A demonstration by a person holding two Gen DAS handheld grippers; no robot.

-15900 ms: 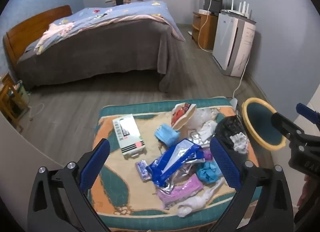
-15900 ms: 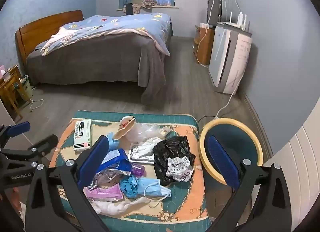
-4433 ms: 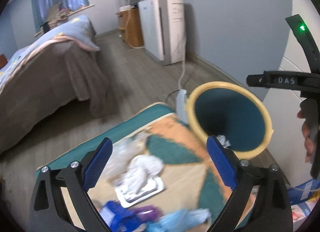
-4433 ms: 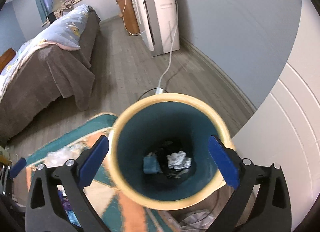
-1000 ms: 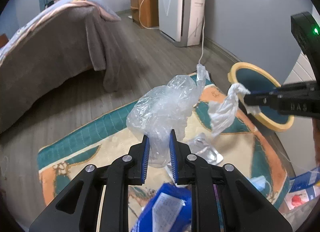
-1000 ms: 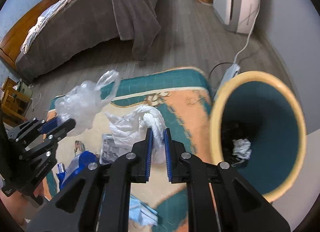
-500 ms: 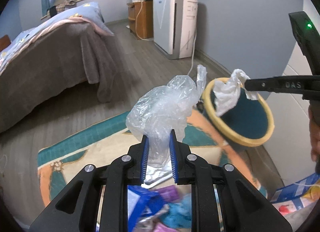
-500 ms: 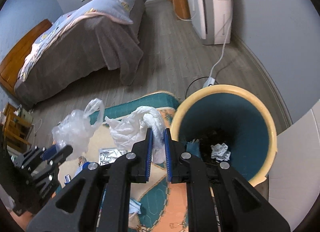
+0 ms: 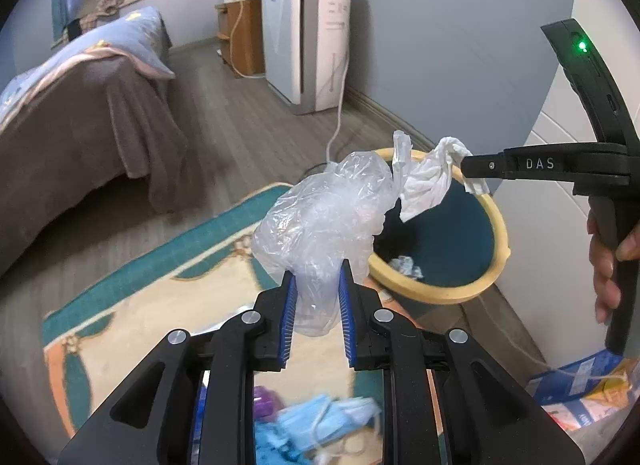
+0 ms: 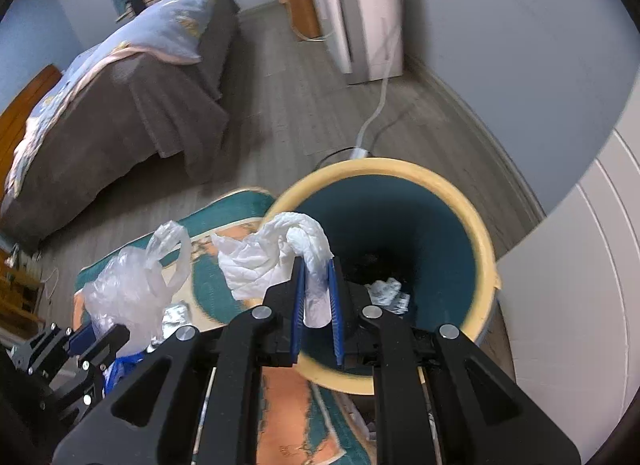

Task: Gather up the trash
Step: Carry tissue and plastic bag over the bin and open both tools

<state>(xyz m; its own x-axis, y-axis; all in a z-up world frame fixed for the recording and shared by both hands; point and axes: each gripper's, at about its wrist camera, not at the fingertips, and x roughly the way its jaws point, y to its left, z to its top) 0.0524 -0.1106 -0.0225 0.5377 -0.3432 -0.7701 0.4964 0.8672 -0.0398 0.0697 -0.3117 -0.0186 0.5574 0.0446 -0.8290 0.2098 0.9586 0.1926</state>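
My left gripper is shut on a crumpled clear plastic bag, held up over the patterned mat just left of the bin. The bin has a yellow rim and a dark teal inside, with crumpled paper at its bottom. My right gripper is shut on a white crumpled tissue, which hangs over the bin's near left rim. In the left wrist view the right gripper reaches in from the right with the tissue above the bin. The clear bag shows at the lower left of the right wrist view.
Blue masks and a purple wrapper lie on the mat below my left gripper. A foil pack lies by the bag. A bed stands at the left, a white appliance with its cable by the far wall. A hand grips the right handle.
Both grippers have carried their trash toward the bin. The tissue now hangs over the bin's rim and the clear bag is right beside it.
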